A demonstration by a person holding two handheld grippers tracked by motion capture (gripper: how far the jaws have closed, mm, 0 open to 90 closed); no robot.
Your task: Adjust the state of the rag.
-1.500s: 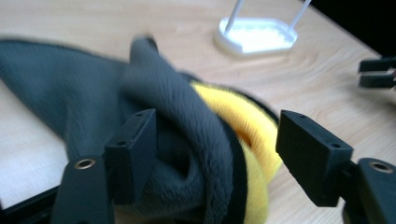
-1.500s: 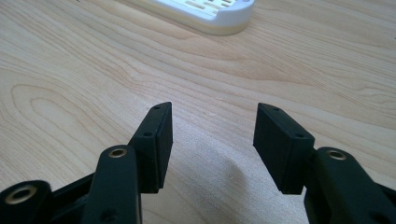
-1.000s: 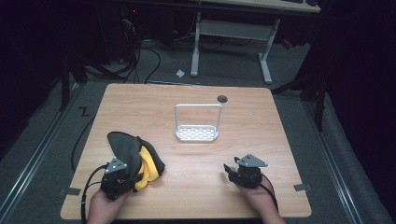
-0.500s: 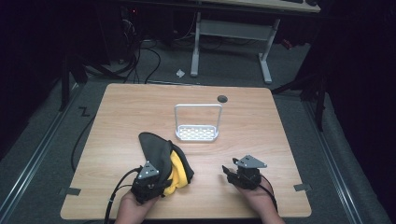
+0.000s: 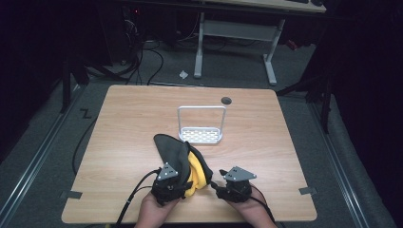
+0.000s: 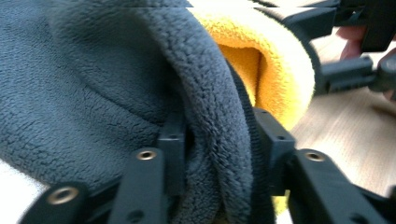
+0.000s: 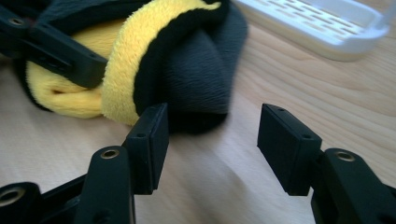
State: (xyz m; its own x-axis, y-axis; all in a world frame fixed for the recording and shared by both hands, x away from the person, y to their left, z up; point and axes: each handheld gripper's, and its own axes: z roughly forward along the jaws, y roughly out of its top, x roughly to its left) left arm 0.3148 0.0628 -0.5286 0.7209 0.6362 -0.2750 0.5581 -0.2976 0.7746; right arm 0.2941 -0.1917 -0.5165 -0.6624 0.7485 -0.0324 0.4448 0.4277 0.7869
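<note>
So nearest the person's edge of the tabletop [image 5: 119,118], both hands come in from the bottom. The left tool [image 5: 170,183] is clamped on a fold of the dark grey and yellow fleece cloth [image 5: 183,159]; in the left gripper view you can see the grey fleece [image 6: 140,84] pinched right between the two jaws, yellow lining curling out beside it. The right tool [image 5: 227,189] sits just beside the cloth, jaws spread apart with nothing between them; the right gripper view shows bare wood in the gap and the bundle [image 7: 163,60] right ahead of the left-hand jaw, near but I can't tell if it touches.

The cloth is bunched front-centre, lying on the wood, well in from the side edges. Loads of open wood to the left and right of it.

Further back, the white rack with a wire handle [image 5: 201,124] stands upright mid-table, apart from the cloth. Behind that, a small dark round hole [image 5: 226,100] near the far edge.

Compared with a second ago, the left tool and cloth have slid from the left part of the tabletop toward the centre, ending up next to the right tool, which barely moved.
</note>
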